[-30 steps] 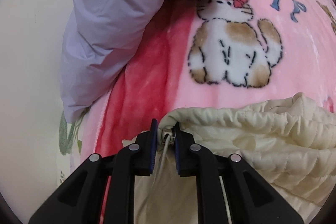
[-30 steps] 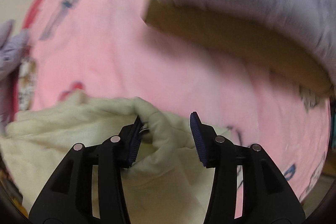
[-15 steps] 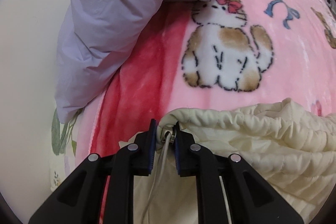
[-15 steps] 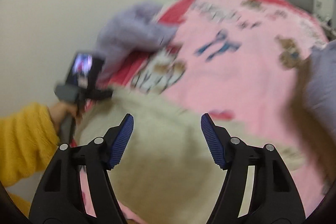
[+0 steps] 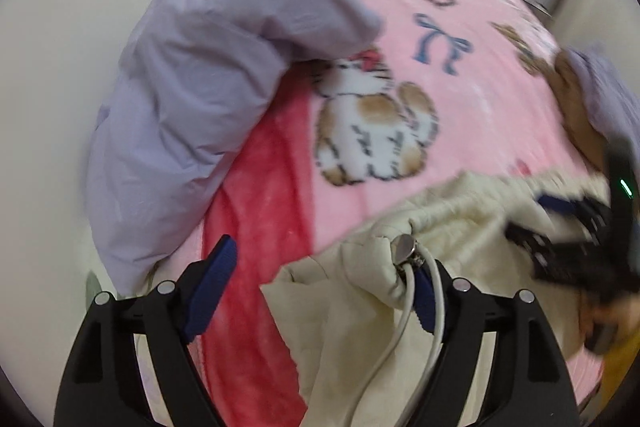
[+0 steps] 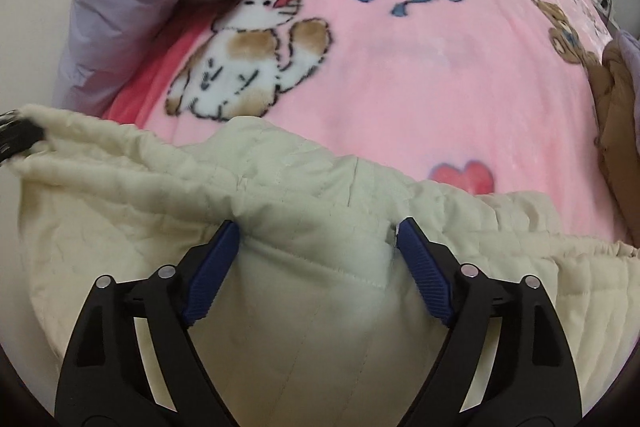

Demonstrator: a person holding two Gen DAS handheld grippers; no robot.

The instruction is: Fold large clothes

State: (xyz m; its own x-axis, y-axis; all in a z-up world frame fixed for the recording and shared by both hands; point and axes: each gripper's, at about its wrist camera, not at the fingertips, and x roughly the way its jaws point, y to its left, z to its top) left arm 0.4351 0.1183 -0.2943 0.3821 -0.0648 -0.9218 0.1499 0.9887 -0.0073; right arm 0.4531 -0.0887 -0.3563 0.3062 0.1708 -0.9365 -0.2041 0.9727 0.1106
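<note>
Left wrist view: the left gripper is seen opening, the cream quilted coat let go at lower centre on the pink blanket. The right gripper is also opening, wide over the coat's hem. A fresh hem grip is likely needed.

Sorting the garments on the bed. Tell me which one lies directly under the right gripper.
The cream quilted jacket: the right hand-held gripper has its opening jaws over it. The lavender jacket is bunched at the bed's far left edge, and the brown garment sits far right.
</note>
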